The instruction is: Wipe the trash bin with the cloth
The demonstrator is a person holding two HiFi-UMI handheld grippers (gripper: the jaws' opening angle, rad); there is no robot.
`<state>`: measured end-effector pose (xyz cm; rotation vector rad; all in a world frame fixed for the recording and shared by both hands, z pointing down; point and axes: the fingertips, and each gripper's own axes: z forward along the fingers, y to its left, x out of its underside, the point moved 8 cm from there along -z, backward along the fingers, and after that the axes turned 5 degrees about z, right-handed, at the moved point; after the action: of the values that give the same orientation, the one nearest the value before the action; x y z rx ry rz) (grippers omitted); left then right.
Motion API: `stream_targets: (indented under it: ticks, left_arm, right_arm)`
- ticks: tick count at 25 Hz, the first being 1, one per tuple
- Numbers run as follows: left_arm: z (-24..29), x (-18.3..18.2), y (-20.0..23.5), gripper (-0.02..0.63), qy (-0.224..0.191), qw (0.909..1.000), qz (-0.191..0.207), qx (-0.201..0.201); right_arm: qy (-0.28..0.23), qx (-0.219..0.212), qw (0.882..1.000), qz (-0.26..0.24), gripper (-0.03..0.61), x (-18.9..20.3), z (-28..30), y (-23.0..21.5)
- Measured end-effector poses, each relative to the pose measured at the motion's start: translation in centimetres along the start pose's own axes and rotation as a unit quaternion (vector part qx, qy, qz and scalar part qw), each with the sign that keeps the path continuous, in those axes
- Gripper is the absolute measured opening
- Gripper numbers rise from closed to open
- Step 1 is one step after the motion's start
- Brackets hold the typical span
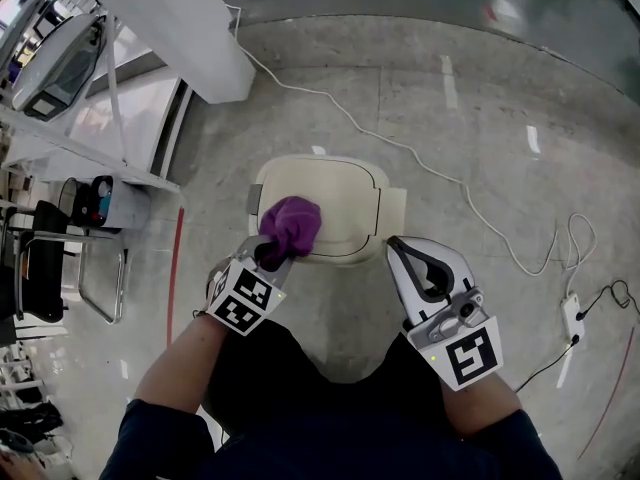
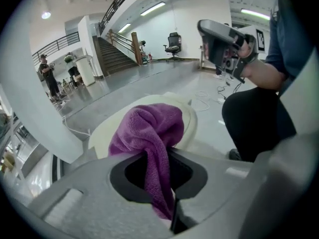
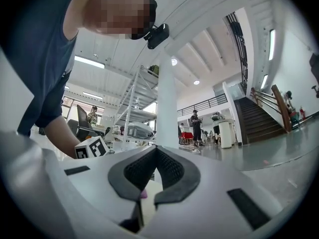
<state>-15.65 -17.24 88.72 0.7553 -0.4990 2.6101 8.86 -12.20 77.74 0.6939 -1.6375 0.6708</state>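
A cream trash bin with a closed lid stands on the floor right in front of me. My left gripper is shut on a purple cloth, which is bunched up and rests on the near left part of the lid. In the left gripper view the cloth hangs down between the jaws over the bin lid. My right gripper is shut with nothing in it and hovers beside the bin's near right corner. In the right gripper view a bit of the bin shows behind the shut jaws.
A white cable snakes over the floor behind and to the right of the bin, ending at a power adapter. A white column, a metal rack and a chair stand at the left. People stand far off.
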Motion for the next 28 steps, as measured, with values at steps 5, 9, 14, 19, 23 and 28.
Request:
stream_targets:
  ticks: [5,9,14,19,23,28]
  left_arm:
    - [1.8,-4.4,-4.7,0.044,-0.035,0.9968,0.03,0.065]
    - [3.2,-6.9,-7.5,0.044,-0.057,0.9916,0.054,0.102]
    - [3.7,-8.0,-8.9,0.044,-0.076,0.9871,0.064,0.125]
    - [0.9,-8.9,-7.1,0.044,-0.109,0.9871,0.02,0.115]
    - [-3.3,-10.8,-4.3,0.044,-0.131,0.9863,-0.018,0.099]
    - [-11.7,-15.5,-2.4,0.044,-0.147,0.9844,-0.048,0.084]
  right_arm:
    - [-0.006,0.004,1.0,0.004,0.009,0.0,-0.1,-0.2]
    - [-0.01,0.007,1.0,0.0,0.009,-0.2,0.0,-0.1]
    - [0.0,0.028,1.0,0.001,0.009,-0.5,-0.2,0.2]
    - [0.028,0.059,0.998,0.012,0.009,-2.6,-0.2,0.4]
    - [0.073,0.078,0.994,0.02,0.009,-6.0,-0.1,0.2]
    - [0.125,0.091,0.988,0.024,0.009,-13.0,-0.5,0.8]
